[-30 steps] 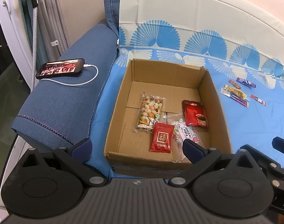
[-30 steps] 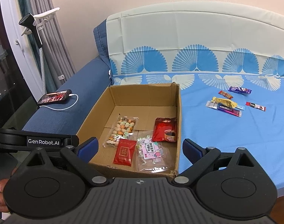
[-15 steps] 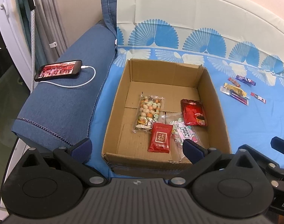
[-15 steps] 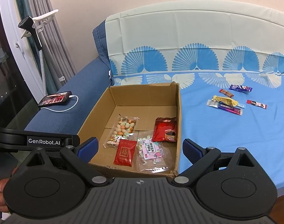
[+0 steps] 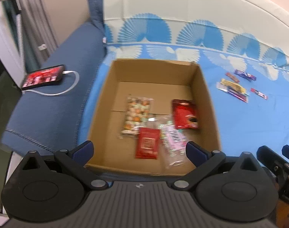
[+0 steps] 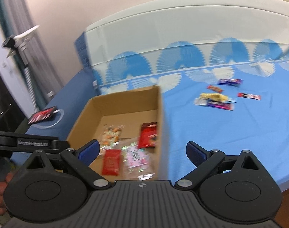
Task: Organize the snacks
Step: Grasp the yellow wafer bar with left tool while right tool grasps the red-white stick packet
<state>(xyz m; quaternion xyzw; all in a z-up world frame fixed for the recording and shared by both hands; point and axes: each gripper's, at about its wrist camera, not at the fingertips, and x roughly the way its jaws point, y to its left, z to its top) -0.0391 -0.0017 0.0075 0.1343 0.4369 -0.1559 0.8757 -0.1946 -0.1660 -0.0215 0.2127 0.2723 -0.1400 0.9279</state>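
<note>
Jaws spread wide on both: left gripper (image 5: 138,150) and right gripper (image 6: 142,151) hold nothing, both hovering near the front of the cardboard box (image 5: 207,95) on the blue bedsheet (image 6: 211,133). Inside box: nut mix bag (image 5: 136,115), dark red pouch (image 5: 185,116), red packet (image 5: 148,143), pink candy bag (image 5: 173,144). Loose snack bars (image 6: 218,99) lie on sheet, well apart to box's right. Phone (image 5: 43,77) w/ white cable (image 5: 70,87) on blue sofa arm (image 5: 49,114).

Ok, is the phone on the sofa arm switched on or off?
On. The phone shows a lit red screen, lying flat on the sofa arm with a white cable plugged in.
</note>
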